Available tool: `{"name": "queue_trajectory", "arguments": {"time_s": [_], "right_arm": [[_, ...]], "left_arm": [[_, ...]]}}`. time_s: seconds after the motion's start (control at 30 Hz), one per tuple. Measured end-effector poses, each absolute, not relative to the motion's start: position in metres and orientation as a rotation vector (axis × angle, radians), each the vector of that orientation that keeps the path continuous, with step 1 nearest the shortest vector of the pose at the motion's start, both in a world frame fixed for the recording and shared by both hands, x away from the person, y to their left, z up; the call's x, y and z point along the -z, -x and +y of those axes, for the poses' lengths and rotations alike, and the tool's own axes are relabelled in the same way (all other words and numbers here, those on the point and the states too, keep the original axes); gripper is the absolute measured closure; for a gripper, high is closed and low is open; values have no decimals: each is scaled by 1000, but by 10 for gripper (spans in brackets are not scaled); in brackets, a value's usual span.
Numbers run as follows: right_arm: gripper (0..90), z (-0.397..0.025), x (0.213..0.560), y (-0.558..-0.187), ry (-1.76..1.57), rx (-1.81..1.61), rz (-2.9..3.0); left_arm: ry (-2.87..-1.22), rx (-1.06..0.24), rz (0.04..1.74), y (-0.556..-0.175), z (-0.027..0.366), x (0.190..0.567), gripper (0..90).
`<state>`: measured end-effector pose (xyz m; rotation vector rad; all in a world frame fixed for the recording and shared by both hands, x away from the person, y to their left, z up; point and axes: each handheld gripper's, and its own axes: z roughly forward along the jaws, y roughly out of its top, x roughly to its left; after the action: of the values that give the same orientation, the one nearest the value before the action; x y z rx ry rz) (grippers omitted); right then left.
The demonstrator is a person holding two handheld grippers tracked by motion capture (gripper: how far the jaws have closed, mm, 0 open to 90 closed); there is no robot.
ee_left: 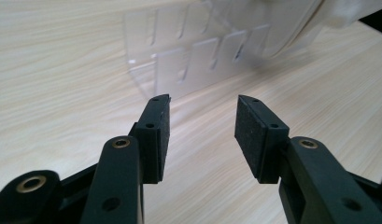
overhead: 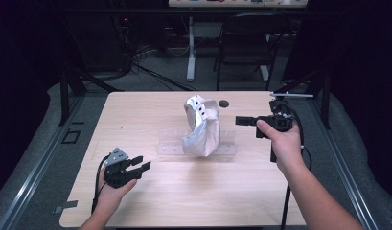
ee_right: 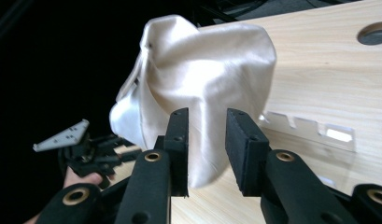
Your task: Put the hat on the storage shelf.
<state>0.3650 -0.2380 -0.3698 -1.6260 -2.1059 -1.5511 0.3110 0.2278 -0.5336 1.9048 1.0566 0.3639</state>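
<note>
1. High view: your cloth is draped in a heap over the clear rack at mid-table, so it sits on the rack, not flat on the wood.
2. Your left gripper hangs low near the table's front-left corner, well apart from the cloth. Its jaws gape wide with nothing between them; in the left gripper view only bare wood shows between the pads, with the rack's slots ahead.
3. Your right gripper is level with the cloth on its right, pointing at it, near but not touching. In the right gripper view the jaws stand partly apart, empty, with the cloth dead ahead between them.
4. Progress, as I judge it: early. Neither claw has a grip, and the cloth looks untouched.
5. Left to do: close in, pinch the fabric, then whatever lift or spread follows. The right looks closest to a grab.
</note>
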Motion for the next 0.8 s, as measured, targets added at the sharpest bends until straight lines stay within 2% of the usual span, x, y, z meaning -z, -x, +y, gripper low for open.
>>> {"name": "queue_trajectory", "arguments": {"time_s": [0.2,0.5,0.8], "right_arm": [[698,-243,384,-353,1640,1537,-2182],[688,-245,433,-332,1662,1432,-2348],[687,-242,466,-316,1655,1410,-2373]], "left_arm": [[-1930,-402,1072,-312,236,543,552],[-1945,-410,1083,-316,237,550,551],[-1939,-410,1099,-317,241,552,551]]}}
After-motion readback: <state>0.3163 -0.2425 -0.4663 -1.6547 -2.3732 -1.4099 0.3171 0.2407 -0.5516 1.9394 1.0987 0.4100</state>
